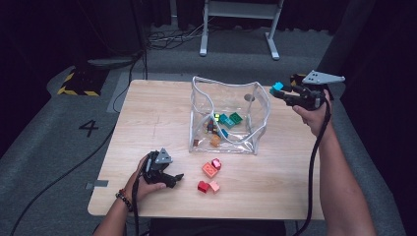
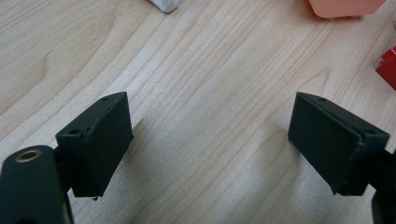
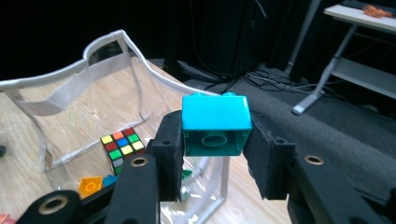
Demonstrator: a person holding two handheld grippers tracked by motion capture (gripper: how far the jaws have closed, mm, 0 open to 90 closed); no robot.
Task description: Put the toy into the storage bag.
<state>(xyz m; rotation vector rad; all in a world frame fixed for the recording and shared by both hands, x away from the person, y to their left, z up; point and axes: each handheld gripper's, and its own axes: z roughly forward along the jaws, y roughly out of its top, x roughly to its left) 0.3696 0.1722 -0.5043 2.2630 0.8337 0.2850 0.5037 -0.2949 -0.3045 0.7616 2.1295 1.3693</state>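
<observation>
From the high view we see the whole table (image 1: pixel 147 113). The clear bag (image 1: pixel 228 115) stands near the far edge, past the middle, with small toys inside. Our right gripper (image 1: pixel 281 92) is up in the air at the bag's right side, by the far right corner of the table. It holds a teal block (image 1: pixel 276 88) between its jaws.

The right gripper view shows more. The teal block (image 3: pixel 215 125) is squeezed between the two black pads, with its bumps up and its hollow side facing us. Beyond it in this view we see the bag (image 3: pixel 93 93) with a colour cube (image 3: pixel 121 147) and an orange block (image 3: pixel 91 185) inside.

Our left gripper (image 1: pixel 173 180) rests near the front edge, left of four red and pink blocks (image 1: pixel 209 177). The left gripper view shows its jaws wide apart with only bare wood between them. A pink block (image 2: pixel 345 7) and a red block (image 2: pixel 387 67) peek in at that view's right side.
</observation>
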